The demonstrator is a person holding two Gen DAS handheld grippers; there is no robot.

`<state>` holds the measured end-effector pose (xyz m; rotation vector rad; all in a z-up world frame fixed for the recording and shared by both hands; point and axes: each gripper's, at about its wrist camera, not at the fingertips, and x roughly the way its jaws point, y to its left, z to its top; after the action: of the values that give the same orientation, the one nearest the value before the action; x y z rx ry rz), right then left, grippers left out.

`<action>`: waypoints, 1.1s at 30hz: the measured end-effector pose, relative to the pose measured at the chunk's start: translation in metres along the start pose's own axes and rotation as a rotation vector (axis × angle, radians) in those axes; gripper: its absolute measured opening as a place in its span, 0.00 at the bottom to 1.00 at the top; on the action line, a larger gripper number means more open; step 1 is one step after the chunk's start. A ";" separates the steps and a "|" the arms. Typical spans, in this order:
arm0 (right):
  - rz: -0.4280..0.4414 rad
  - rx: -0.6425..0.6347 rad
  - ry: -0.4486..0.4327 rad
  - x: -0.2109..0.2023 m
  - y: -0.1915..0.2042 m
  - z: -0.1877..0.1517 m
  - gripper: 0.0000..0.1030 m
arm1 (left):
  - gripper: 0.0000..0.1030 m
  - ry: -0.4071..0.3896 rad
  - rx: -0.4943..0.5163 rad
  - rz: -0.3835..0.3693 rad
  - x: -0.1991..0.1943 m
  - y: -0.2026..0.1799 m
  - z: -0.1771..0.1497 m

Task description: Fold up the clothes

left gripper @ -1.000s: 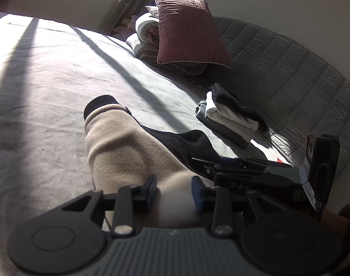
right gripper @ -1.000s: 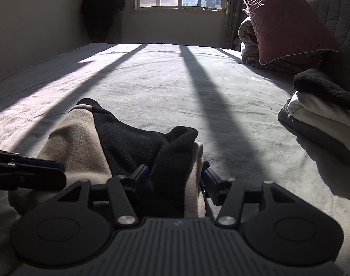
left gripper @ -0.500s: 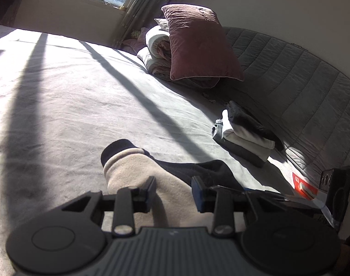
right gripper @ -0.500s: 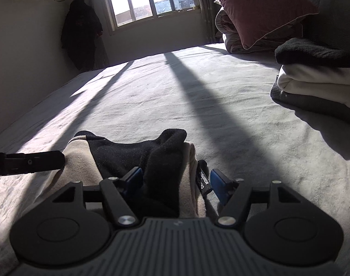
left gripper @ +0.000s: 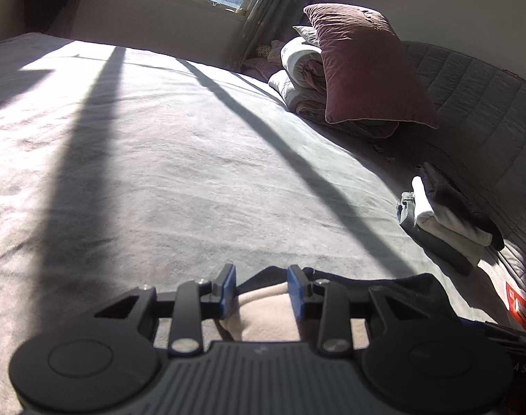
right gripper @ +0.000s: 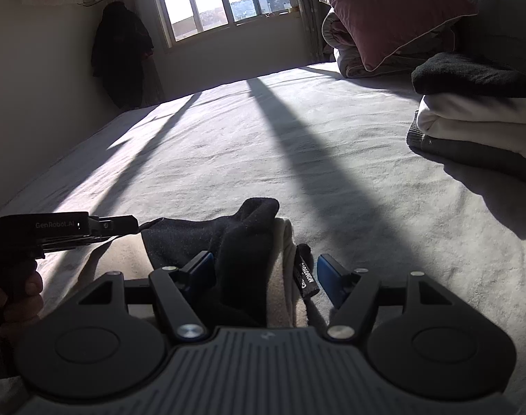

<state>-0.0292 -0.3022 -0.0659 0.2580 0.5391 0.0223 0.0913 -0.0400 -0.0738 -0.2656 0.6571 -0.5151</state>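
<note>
A beige and black fleece garment (right gripper: pixel 242 242) lies bunched on the grey bed sheet (right gripper: pixel 297 131). My right gripper (right gripper: pixel 266 273) straddles its folded edge. The jaws are opening: the left pad touches the black cloth, and the right pad stands clear beside a black label strap (right gripper: pixel 306 273). In the left wrist view my left gripper (left gripper: pixel 262 290) is shut on a thick beige fold of the garment (left gripper: pixel 263 311), with black cloth (left gripper: pixel 411 294) to its right. From the right wrist view the left gripper (right gripper: pixel 124 223) reaches in from the left, the black edge drawn to its tip.
A stack of folded clothes (left gripper: pixel 446 221) (right gripper: pixel 477 117) sits by the grey quilted headboard (left gripper: pixel 487 121). A maroon pillow (left gripper: pixel 366 69) leans on a rolled duvet (left gripper: pixel 297 69). A dark coat (right gripper: pixel 119 52) hangs in the corner. A person's hand (right gripper: pixel 21 297) grips the left handle.
The right jaws have widened, leaving the right pad off the cloth. The left gripper has moved further into the right view with the black edge. Less garment shows ahead of it.
</note>
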 end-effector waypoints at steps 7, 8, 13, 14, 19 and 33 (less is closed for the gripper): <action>0.023 0.088 -0.048 -0.008 -0.008 0.011 0.68 | 0.37 -0.011 -0.033 -0.022 -0.037 -0.010 -0.009; 0.027 0.093 -0.052 -0.009 -0.008 0.012 0.68 | 0.37 -0.013 -0.023 -0.026 -0.042 -0.015 -0.015; 0.023 0.088 -0.045 -0.010 -0.006 0.013 0.68 | 0.40 -0.041 0.065 0.009 -0.058 -0.038 -0.038; 0.021 0.090 -0.040 -0.010 -0.007 0.013 0.68 | 0.41 -0.043 0.091 0.017 -0.059 -0.043 -0.043; -0.018 0.098 -0.014 -0.007 -0.012 0.012 0.68 | 0.52 -0.074 0.246 0.092 -0.058 -0.066 -0.071; -0.002 0.136 0.032 -0.015 -0.021 0.016 0.69 | 0.59 0.007 0.143 0.052 -0.099 -0.058 -0.078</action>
<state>-0.0344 -0.3279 -0.0502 0.3903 0.5739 -0.0118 -0.0473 -0.0418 -0.0600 -0.1115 0.6291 -0.5106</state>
